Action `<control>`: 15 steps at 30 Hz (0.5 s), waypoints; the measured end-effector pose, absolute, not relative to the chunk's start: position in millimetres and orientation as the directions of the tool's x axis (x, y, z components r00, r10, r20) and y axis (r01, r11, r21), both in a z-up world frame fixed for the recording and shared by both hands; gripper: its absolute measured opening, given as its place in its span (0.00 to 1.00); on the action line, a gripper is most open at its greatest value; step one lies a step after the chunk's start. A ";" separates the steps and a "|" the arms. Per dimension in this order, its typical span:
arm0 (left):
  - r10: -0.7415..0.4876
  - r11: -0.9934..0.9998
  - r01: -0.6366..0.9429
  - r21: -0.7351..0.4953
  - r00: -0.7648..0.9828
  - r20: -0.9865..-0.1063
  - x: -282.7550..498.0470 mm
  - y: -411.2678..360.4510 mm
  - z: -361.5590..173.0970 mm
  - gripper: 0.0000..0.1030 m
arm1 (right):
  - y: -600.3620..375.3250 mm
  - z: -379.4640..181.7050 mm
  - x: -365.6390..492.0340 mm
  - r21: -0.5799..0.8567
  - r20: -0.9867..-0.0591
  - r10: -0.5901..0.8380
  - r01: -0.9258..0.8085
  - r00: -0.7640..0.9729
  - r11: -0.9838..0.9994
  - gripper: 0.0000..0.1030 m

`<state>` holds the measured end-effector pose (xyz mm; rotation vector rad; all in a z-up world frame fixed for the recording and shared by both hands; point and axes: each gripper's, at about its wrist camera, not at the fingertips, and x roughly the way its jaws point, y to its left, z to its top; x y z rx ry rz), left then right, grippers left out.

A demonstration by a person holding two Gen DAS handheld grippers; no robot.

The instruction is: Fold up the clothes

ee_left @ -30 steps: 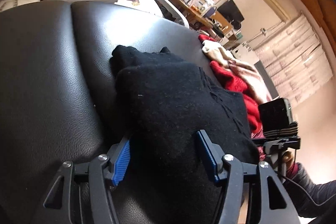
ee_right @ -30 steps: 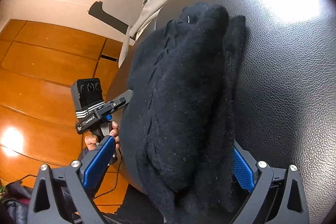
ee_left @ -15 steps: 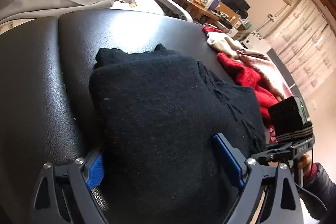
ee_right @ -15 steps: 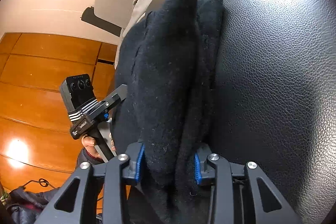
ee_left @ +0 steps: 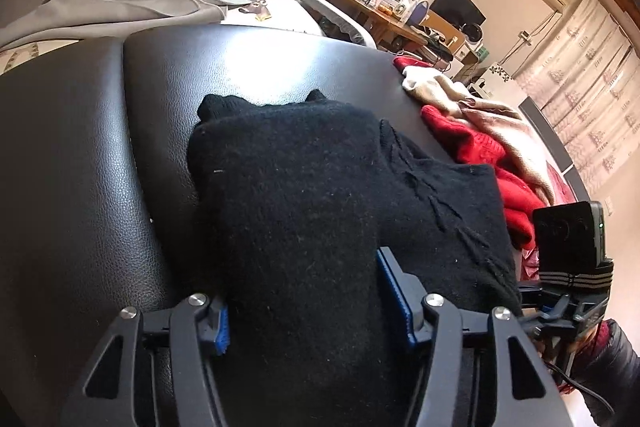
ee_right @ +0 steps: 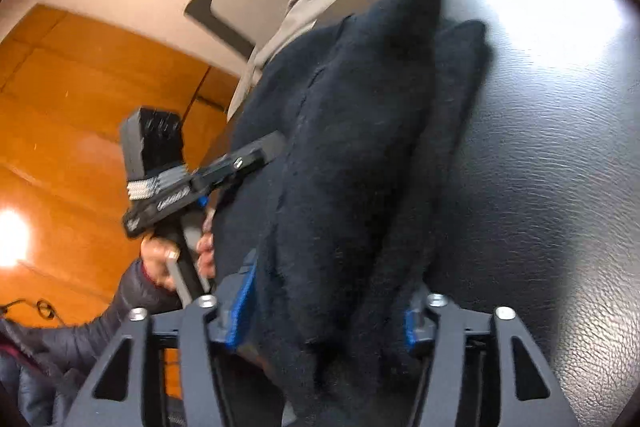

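A folded black sweater (ee_left: 320, 195) lies bunched on the black leather worktop (ee_left: 80, 167), its near edge filling the gap of both my grippers. My left gripper (ee_left: 312, 311) has its blue-padded fingers (ee_left: 394, 291) set moderately apart around the thick fold; whether they truly pinch it I cannot tell. My right gripper (ee_right: 326, 311) straddles the sweater's other edge the same way, grip unclear. Red and cream clothes (ee_left: 476, 139) lie just beyond the sweater, a grey garment (ee_left: 120, 3) farther back.
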<state>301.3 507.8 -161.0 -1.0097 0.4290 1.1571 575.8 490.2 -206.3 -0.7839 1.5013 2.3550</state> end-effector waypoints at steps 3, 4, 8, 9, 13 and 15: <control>0.547 0.045 -0.900 -0.434 0.386 -0.743 301.6 508.7 -161.1 0.59 | 488.2 -198.0 554.0 0.744 -0.569 -0.109 -0.453 -0.815 -0.491 0.85; 0.548 0.045 -0.901 -0.431 0.383 -0.744 302.0 508.6 -160.9 0.59 | 485.4 -195.8 549.4 0.729 -0.576 -0.103 -0.452 -0.811 -0.514 0.91; 0.561 0.041 -0.903 -0.428 0.376 -0.738 302.6 506.3 -161.5 0.59 | 475.9 -191.8 536.5 0.678 -0.601 -0.082 -0.453 -0.795 -0.579 1.00; 0.563 0.041 -0.903 -0.427 0.374 -0.737 302.9 506.2 -161.6 0.59 | 478.3 -192.7 537.3 0.690 -0.595 -0.084 -0.453 -0.800 -0.565 1.00; 0.589 0.059 -0.927 -0.371 0.332 -0.736 310.2 502.7 -158.4 0.59 | 485.1 -193.6 537.6 0.698 -0.604 -0.083 -0.476 -0.793 -0.535 0.90; 0.607 0.072 -0.938 -0.340 0.312 -0.731 314.9 500.1 -155.6 0.54 | 489.1 -195.9 539.3 0.686 -0.631 -0.049 -0.526 -0.775 -0.502 0.59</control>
